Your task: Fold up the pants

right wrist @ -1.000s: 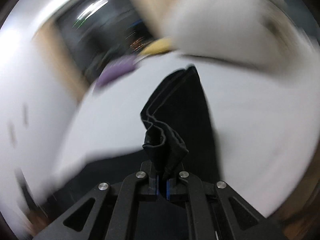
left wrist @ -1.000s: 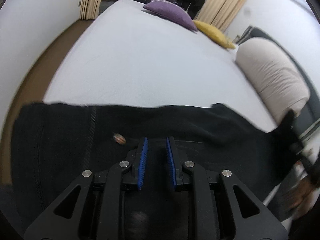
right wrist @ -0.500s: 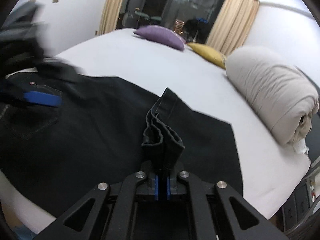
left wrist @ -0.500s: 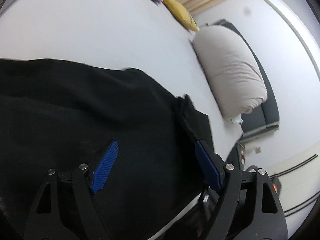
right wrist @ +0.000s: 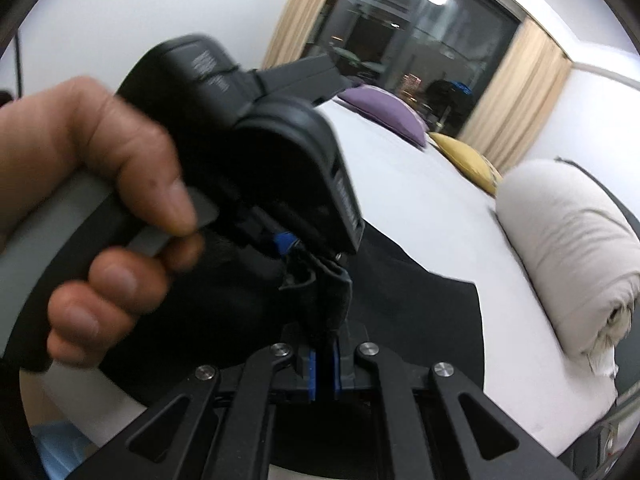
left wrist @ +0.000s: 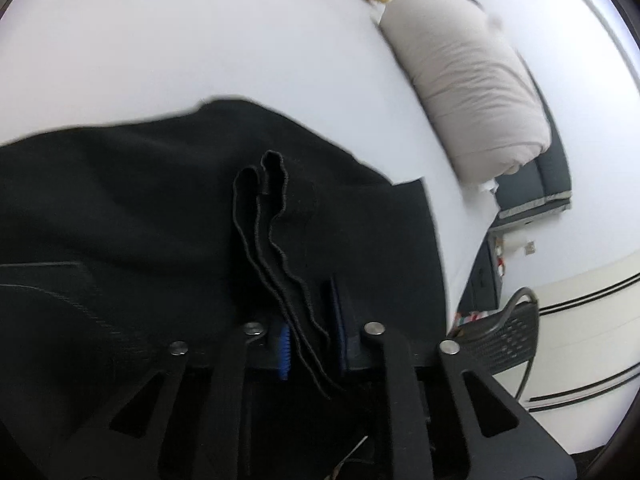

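Left wrist view: my left gripper (left wrist: 310,338) has its jaws partly spread around the bunched hem of the black pants (left wrist: 120,208), not yet pinching it. The pants lie across the white bed (left wrist: 180,48), a rolled duvet (left wrist: 472,80) further right. My right gripper (right wrist: 323,372) has its jaws pressed together on that same hem. I judge this a handover mid-fold; next my left jaws should close before the right lets go.
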A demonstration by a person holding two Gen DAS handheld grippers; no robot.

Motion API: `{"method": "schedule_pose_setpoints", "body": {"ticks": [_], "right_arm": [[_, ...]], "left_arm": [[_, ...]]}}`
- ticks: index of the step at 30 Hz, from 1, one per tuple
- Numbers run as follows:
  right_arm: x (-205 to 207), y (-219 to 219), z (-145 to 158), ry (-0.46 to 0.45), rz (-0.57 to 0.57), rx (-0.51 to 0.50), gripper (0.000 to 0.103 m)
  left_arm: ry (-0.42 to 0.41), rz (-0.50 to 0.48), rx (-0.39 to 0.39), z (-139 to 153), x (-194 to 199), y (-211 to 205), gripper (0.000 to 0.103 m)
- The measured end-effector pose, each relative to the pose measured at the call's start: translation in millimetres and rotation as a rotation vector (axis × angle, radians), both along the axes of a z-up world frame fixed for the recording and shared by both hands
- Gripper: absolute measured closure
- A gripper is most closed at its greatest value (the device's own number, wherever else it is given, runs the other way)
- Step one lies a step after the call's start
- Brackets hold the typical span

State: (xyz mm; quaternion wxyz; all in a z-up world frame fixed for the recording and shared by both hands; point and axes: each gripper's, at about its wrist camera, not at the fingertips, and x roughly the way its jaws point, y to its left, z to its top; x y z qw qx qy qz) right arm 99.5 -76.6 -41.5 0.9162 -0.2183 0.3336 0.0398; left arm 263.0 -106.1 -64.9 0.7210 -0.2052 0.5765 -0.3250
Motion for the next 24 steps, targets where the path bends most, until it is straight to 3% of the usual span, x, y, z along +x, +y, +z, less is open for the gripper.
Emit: {"method": "schedule_pose_setpoints", "body": {"ticks": [5, 9, 11, 12, 14, 17, 20, 24], "right_arm": [[-0.3, 12.6, 1.9, 0.008, 0.057, 0.001, 0.096], [2.9, 15.0, -10.5, 0.051, 0.083, 0.012, 0.095], [9.1, 17.8, -25.6, 0.125, 0.091, 0.024, 0.091], [12.4, 15.7, -33.2, 0.167, 0.095, 0.034, 0.084], [14.1, 9.0, -42.0, 0.225, 0.077, 0.086, 0.082], [10.2, -10.8, -29.6, 0.266, 0.087, 0.237, 0.053], [6.1, -43.4, -14.5, 0.333, 0.125, 0.473, 0.051], [1.8, -104.0, -1.0, 0.373, 0.1, 0.758, 0.054]], "left_arm": [[-0.029, 0.022, 0.029, 11.1, -4.3, 30.2, 0.09], [0.008, 0.054, 0.04, -1.5, -7.6, 39.9, 0.09], [0.031, 0.073, 0.047, -18.1, -8.8, 45.0, 0.09], [0.033, 0.076, 0.034, -21.9, -9.4, 48.0, 0.09], [0.018, 0.083, 0.047, -22.6, -12.1, 54.2, 0.09], [-0.033, 0.122, 0.1, -9.2, -20.6, 66.6, 0.089], [-0.109, 0.189, 0.206, 11.0, -29.0, 76.4, 0.089], [-0.26, 0.178, 0.319, 43.4, -41.0, 67.5, 0.089]]}}
